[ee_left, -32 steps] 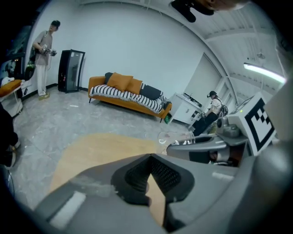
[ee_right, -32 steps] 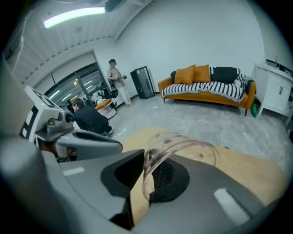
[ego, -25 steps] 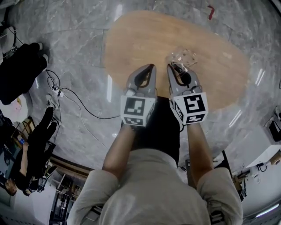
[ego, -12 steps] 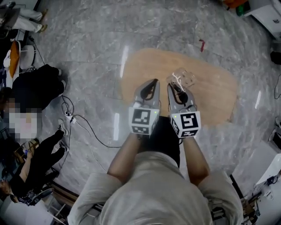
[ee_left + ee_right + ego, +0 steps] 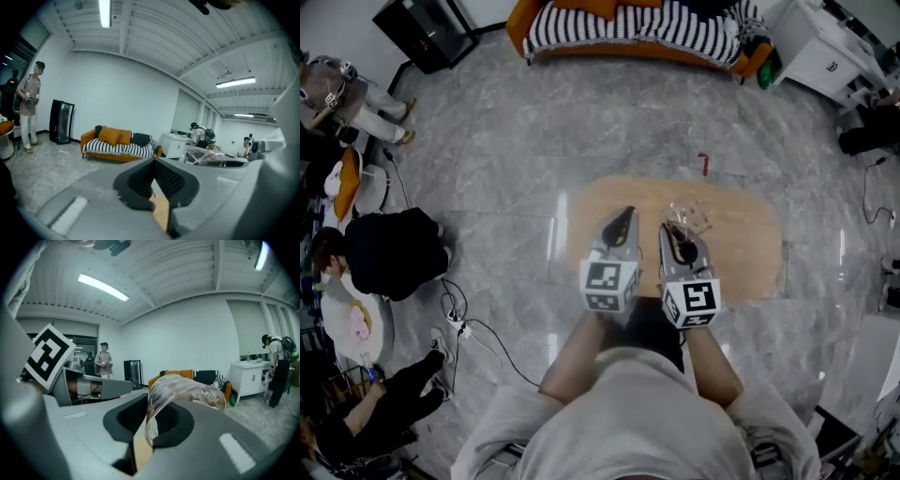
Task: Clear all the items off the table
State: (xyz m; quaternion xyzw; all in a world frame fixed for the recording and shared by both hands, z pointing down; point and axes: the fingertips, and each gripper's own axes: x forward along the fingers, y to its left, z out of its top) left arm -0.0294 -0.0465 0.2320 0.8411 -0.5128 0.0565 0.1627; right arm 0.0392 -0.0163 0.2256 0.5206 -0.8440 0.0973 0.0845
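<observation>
Two grippers hovered over a rounded tan wooden table [image 5: 741,248].
The right gripper [image 5: 668,229] was clamped on the edge of a clear, thin plastic container [image 5: 690,217], which jutted past its tips above the tabletop; the left gripper [image 5: 624,214] had its jaws pressed together, holding nothing.
</observation>
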